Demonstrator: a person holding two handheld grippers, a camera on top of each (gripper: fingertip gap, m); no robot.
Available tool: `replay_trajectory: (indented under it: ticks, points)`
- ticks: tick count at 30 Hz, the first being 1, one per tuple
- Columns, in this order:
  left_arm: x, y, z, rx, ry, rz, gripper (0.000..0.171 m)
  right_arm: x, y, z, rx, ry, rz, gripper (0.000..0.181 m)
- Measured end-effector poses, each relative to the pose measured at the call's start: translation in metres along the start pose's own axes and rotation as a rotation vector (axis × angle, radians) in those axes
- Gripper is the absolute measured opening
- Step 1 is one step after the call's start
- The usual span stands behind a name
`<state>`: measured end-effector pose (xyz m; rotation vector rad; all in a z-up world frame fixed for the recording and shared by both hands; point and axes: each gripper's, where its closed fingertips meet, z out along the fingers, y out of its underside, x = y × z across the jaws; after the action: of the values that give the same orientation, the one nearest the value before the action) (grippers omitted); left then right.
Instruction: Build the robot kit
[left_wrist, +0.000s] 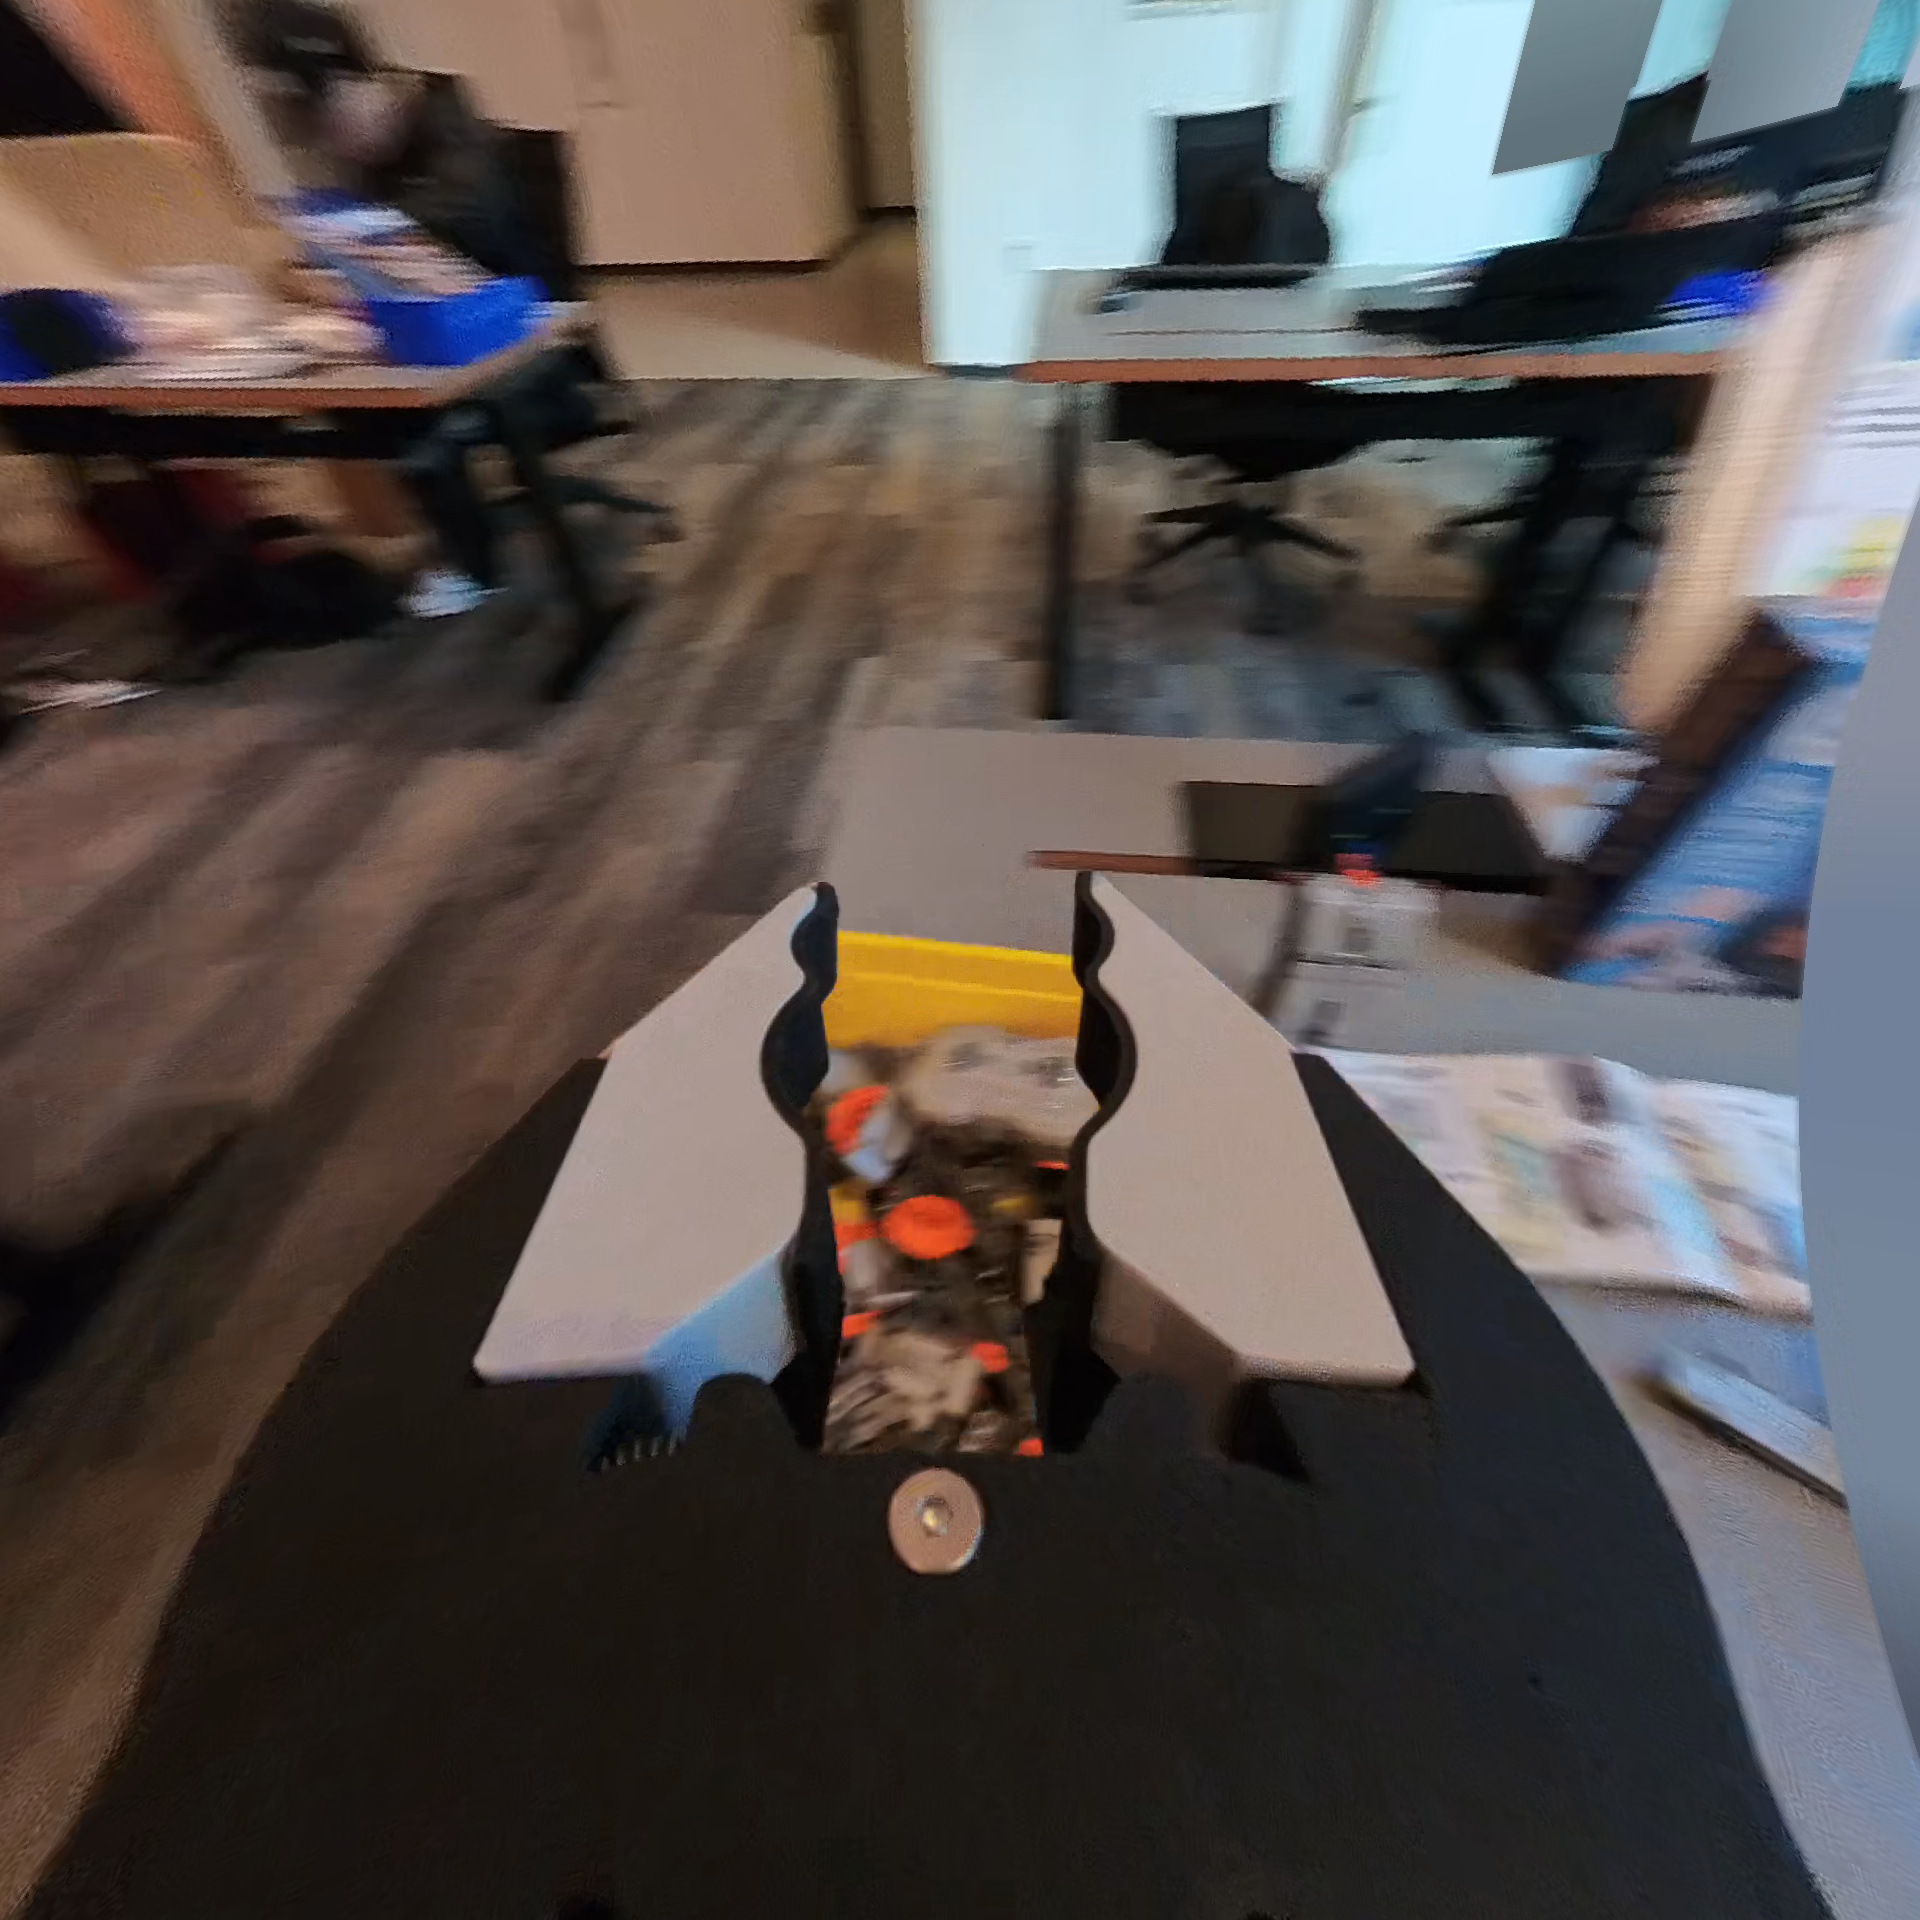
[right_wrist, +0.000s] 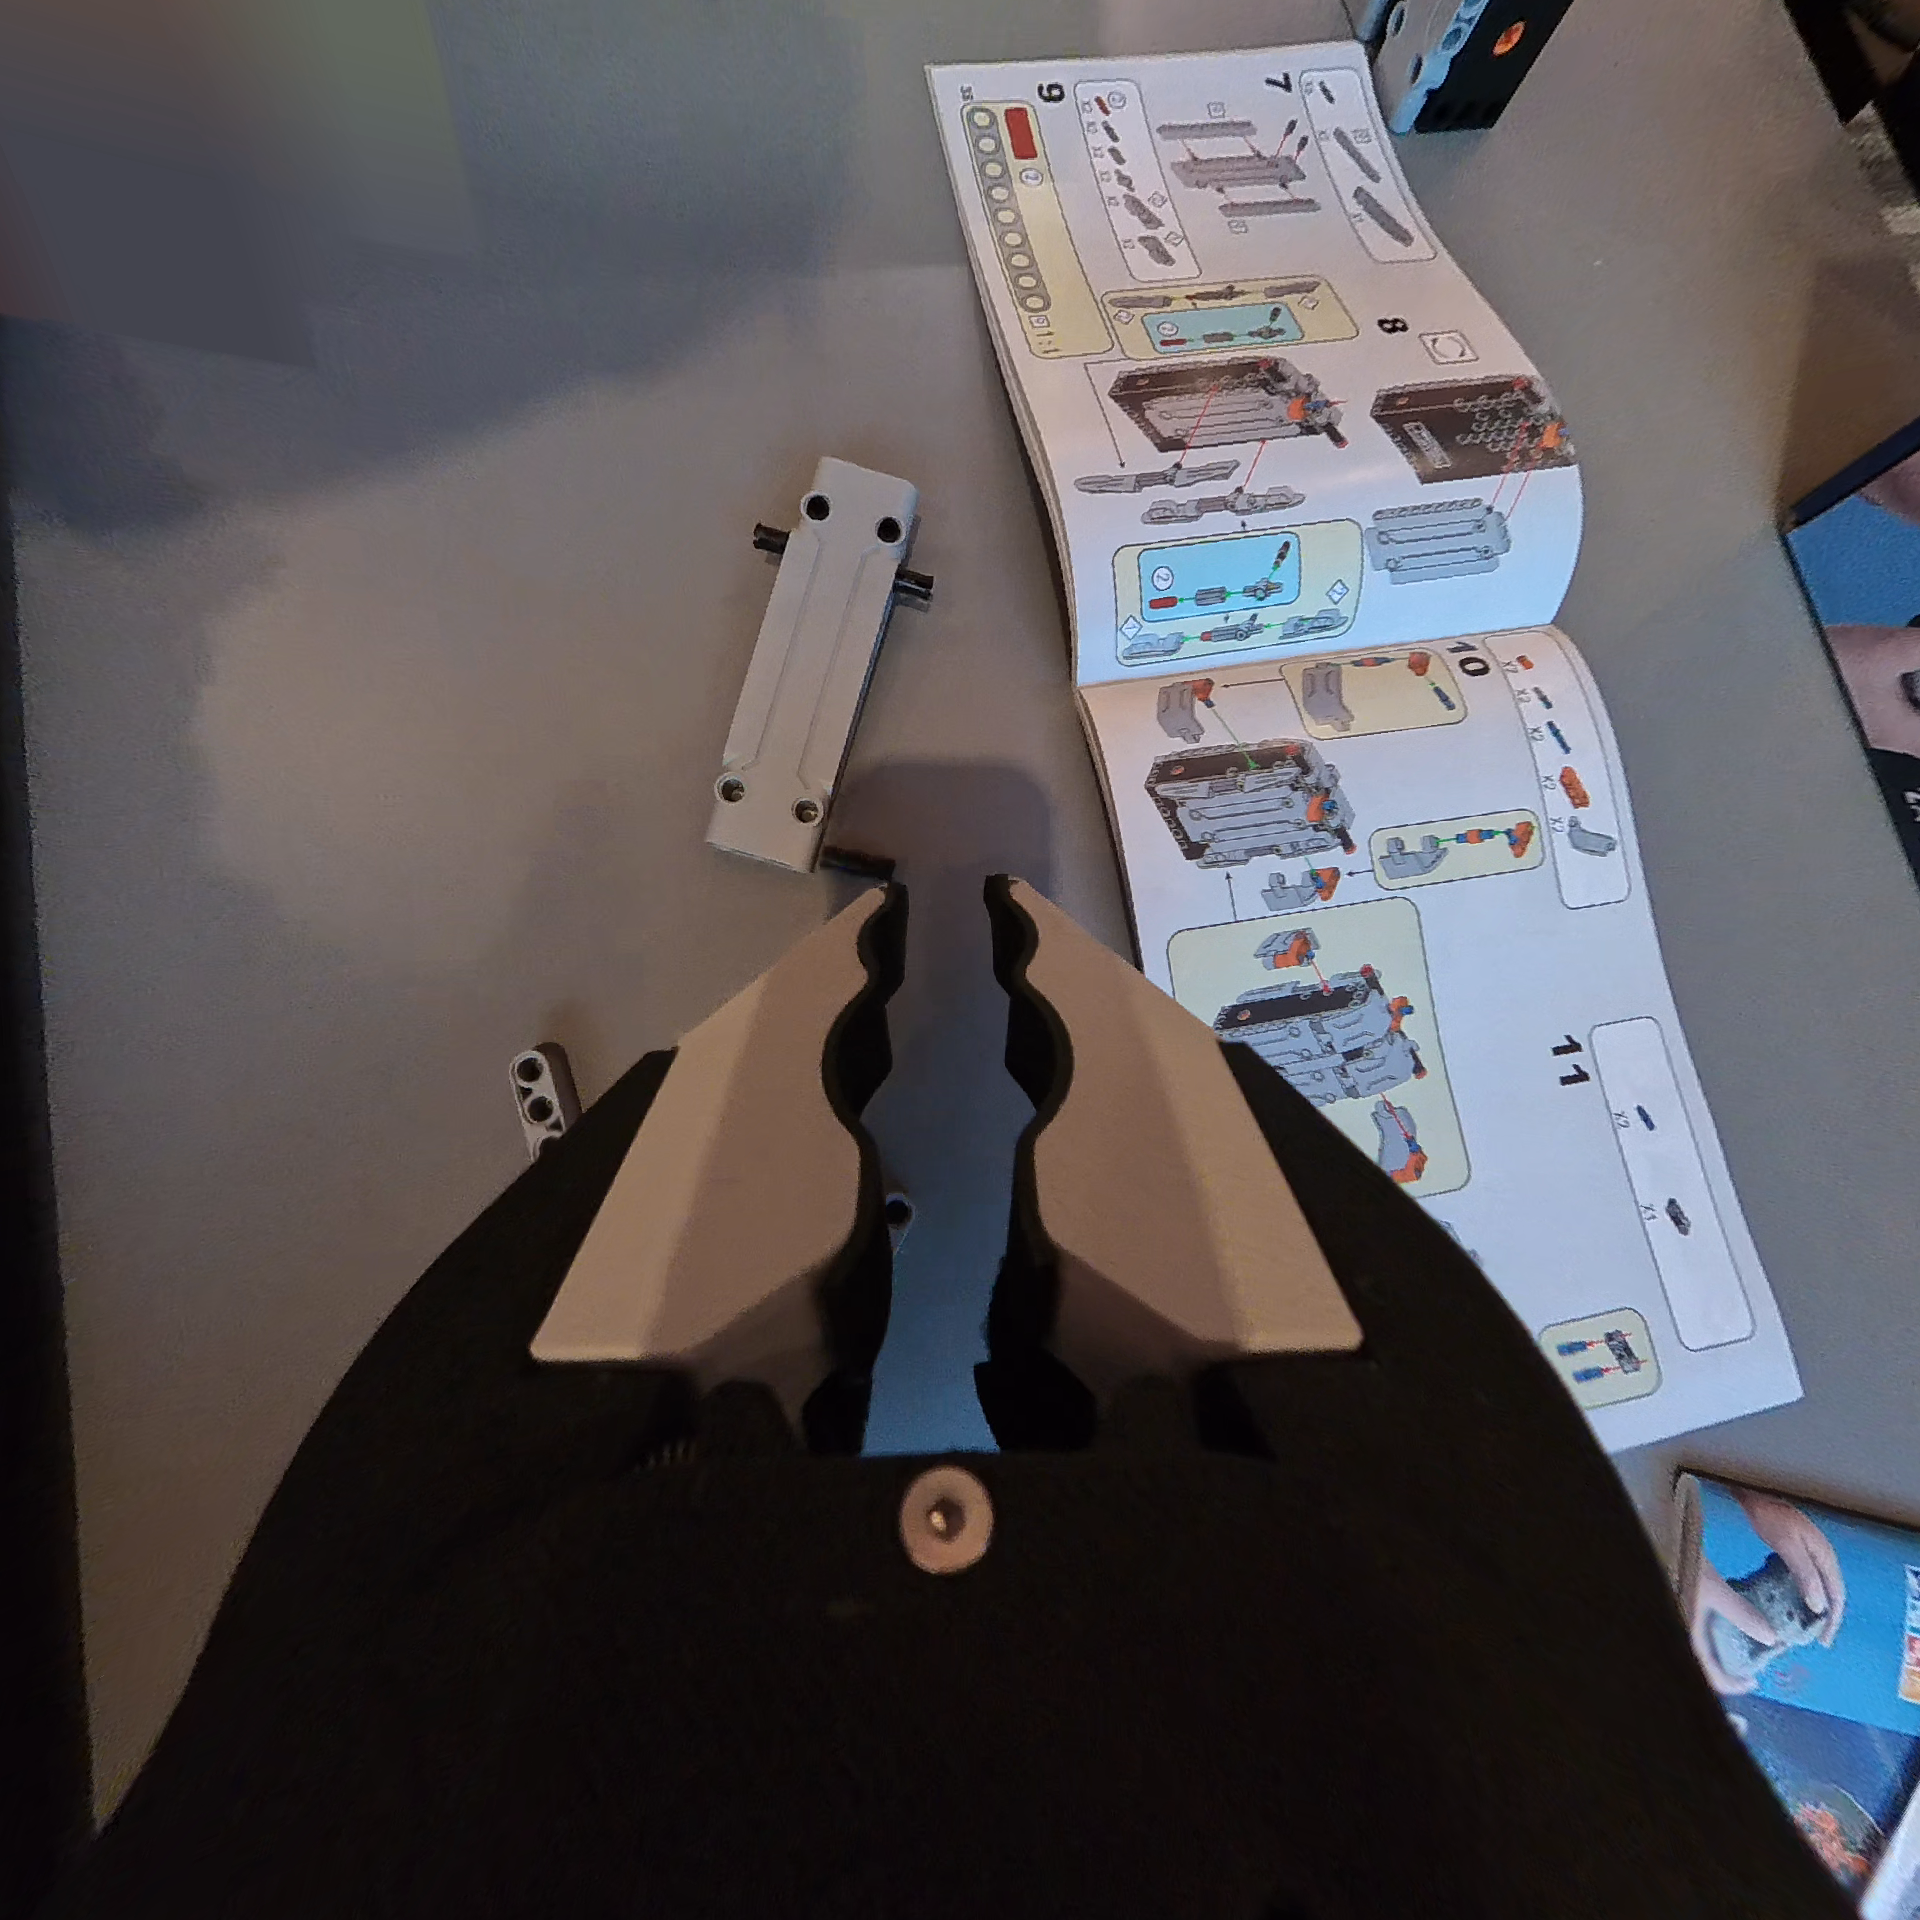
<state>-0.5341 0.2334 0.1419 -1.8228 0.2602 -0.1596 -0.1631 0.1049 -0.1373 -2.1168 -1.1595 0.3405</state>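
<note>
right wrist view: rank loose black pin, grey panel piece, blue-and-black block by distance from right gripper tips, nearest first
From the right gripper:
1. Loose black pin, just ahead-left of the left fingertip, on the table.
2. Grey panel piece, ahead-left, lying flat with black pins sticking out of its sides.
3. Blue-and-black block, far ahead-right at the top edge, beyond the open instruction booklet.

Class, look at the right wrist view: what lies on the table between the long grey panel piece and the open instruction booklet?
Nothing: in the right wrist view, only bare grey table separates the grey panel piece from the instruction booklet.
</note>
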Motion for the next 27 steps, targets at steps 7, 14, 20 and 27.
replay_trajectory:
  ticks: [7, 14, 20, 27]
  points:
    - [-0.04, 0.004, 0.003, -0.029, -0.254, 0.005, 0.053, -0.004, -0.002, -0.01, 0.02, -0.007, -0.062, 0.015]
    - [-0.013, -0.004, 0.014, -0.006, -0.203, 0.073, 0.055, -0.005, -0.018, -0.014, 0.102, -0.013, -0.056, 0.014]
    - [-0.004, 0.001, 0.023, -0.042, -0.159, 0.073, 0.062, -0.013, -0.055, -0.001, 0.193, -0.05, 0.175, 0.03]
    - [0.008, 0.0, 0.028, -0.038, -0.099, 0.082, 0.062, -0.032, -0.046, 0.029, 0.052, -0.077, 0.198, 0.039]
